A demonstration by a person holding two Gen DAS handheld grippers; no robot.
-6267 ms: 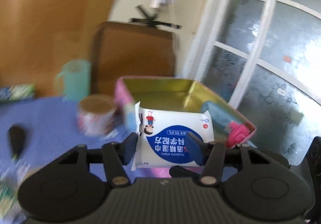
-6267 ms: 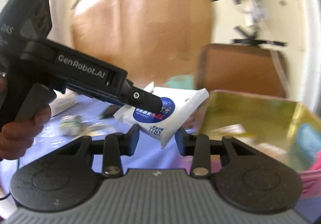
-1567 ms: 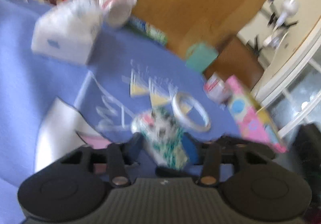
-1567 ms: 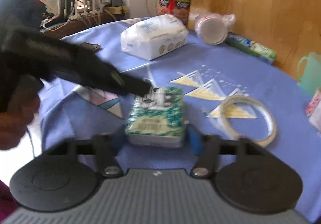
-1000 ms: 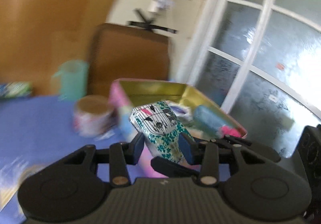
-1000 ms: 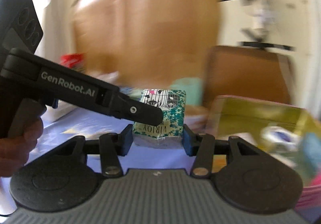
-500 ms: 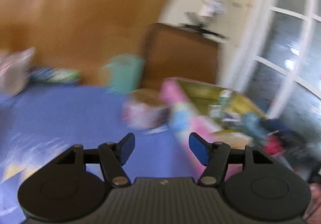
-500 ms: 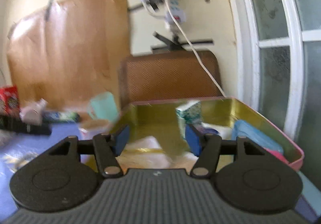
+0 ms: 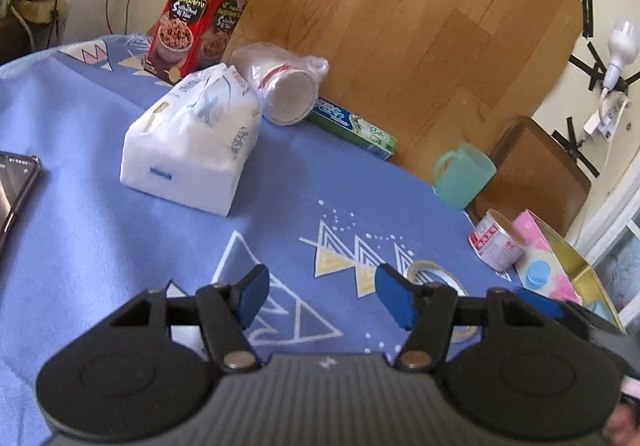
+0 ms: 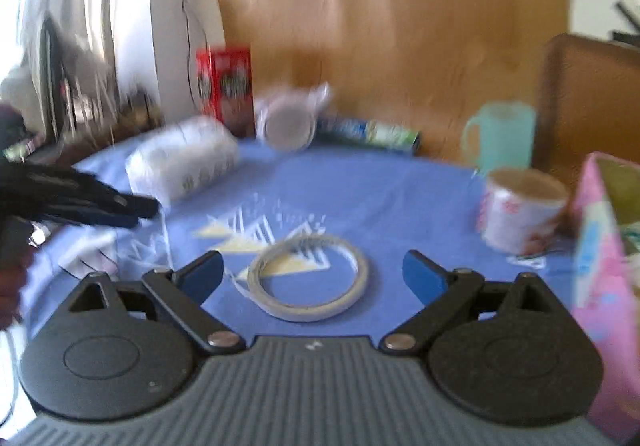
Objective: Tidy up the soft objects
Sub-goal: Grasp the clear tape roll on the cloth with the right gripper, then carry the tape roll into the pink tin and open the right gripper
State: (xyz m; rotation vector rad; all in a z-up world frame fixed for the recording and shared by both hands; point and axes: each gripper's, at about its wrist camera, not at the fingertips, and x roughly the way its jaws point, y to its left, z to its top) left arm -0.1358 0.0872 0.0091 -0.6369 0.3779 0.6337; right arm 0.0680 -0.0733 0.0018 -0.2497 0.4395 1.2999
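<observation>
A white soft tissue pack [image 9: 192,150] lies on the blue tablecloth [image 9: 100,238], far ahead of my left gripper [image 9: 320,294]. That gripper's jaws are closing, with nothing between them. The right wrist view is blurred; it shows the tissue pack [image 10: 184,162] at the left. My right gripper [image 10: 312,266] hangs low over the cloth, its jaws opening wide and holding nothing. A tape ring [image 10: 308,278] lies on the cloth just beyond its fingertips. The pink tin box [image 10: 604,246] stands at the right edge. The left gripper [image 10: 120,210] shows dark at the left.
Along the back stand a red snack box [image 9: 200,14], a bagged cup stack [image 9: 286,86], a green pack [image 9: 352,126] and a teal mug [image 9: 462,176]. A small can [image 9: 498,246] sits beside the pink tin box [image 9: 548,266]. A phone [image 9: 16,186] lies left.
Both grippers have swung left, away from the tin box and back over the table. The right jaws stand much wider than before. Both are empty, as half a second ago.
</observation>
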